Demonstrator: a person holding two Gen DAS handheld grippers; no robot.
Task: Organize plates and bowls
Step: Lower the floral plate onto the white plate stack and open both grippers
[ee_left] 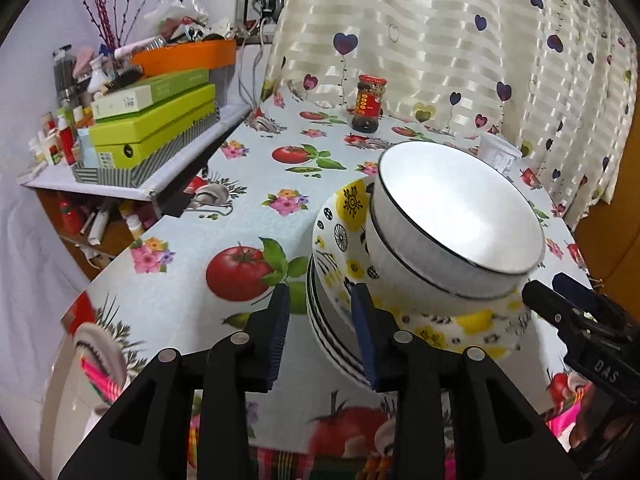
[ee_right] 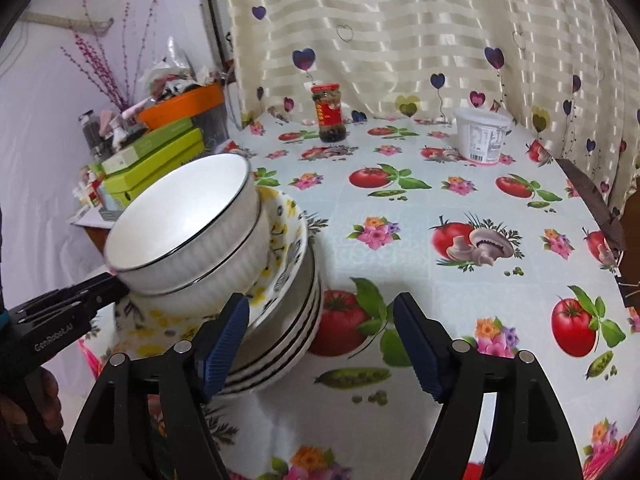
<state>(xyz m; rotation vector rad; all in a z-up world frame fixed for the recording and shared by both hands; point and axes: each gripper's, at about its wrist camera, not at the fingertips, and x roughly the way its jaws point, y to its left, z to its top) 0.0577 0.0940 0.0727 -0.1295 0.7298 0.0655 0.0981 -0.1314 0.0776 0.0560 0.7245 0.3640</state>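
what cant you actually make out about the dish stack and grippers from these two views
- How many black-rimmed plates there are: the yellow-patterned dish covers their tops and the right gripper finger crosses the edges.
- Inside of the lower white bowl: the upper white bowl nested in it hides it.
- Whether the left gripper touches the plates: its finger overlaps the rims.
- Jar label text: too small.

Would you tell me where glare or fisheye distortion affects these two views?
Left wrist view: glare washes out the white black-rimmed bowl's inside; the shelf bends near the rim. Right wrist view: the same bowl glares; the heart-printed cream curtain shines and curves.
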